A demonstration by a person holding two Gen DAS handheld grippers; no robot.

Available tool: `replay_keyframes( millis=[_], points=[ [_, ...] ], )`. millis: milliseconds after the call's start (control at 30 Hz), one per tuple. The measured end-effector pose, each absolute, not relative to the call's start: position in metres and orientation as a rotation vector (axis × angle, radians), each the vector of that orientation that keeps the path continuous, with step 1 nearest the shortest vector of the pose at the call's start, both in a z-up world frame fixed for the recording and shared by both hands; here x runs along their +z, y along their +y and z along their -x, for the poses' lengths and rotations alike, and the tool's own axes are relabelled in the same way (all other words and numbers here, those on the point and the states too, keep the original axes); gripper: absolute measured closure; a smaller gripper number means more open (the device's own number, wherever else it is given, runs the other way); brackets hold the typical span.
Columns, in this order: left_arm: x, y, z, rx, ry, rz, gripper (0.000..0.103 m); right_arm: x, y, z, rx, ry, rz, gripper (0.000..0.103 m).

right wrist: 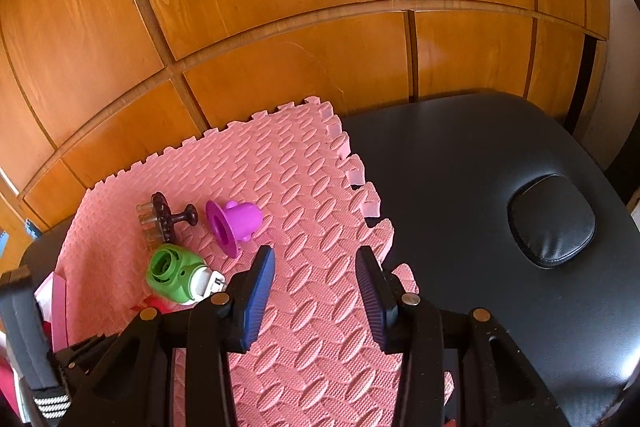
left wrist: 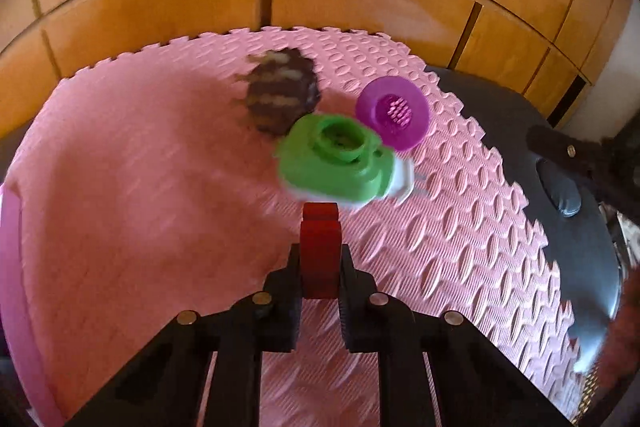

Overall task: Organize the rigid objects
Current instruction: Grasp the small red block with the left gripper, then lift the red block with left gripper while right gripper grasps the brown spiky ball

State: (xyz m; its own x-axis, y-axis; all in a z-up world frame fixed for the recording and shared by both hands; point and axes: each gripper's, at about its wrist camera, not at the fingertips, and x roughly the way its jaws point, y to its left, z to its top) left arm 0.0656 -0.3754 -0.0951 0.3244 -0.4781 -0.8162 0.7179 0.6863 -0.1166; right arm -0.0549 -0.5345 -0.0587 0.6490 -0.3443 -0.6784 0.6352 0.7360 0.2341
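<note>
Left gripper (left wrist: 320, 267) is clenched on a small red block (left wrist: 320, 247), held just short of the green punch (left wrist: 336, 159) that lies on the pink foam mat (left wrist: 140, 187). Right gripper (right wrist: 316, 291) hangs released, its blue-padded jaws spread wide over the mat to the right of that green punch. Just beyond the punch lie a dark brown brush (right wrist: 160, 217) and a purple funnel-shaped piece (right wrist: 230, 227), side by side, while the mat itself rests on a black padded table (right wrist: 480, 167).
</note>
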Motion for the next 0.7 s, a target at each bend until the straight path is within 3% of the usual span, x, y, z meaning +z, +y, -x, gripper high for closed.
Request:
replay_keyframes(
  millis=[700],
  points=[
    [-0.103, -0.29, -0.012, -0.793, 0.823, -0.336, 0.088, -0.06, -0.483, 0.027, -0.35, 0.679, -0.336, 0.061]
  ],
)
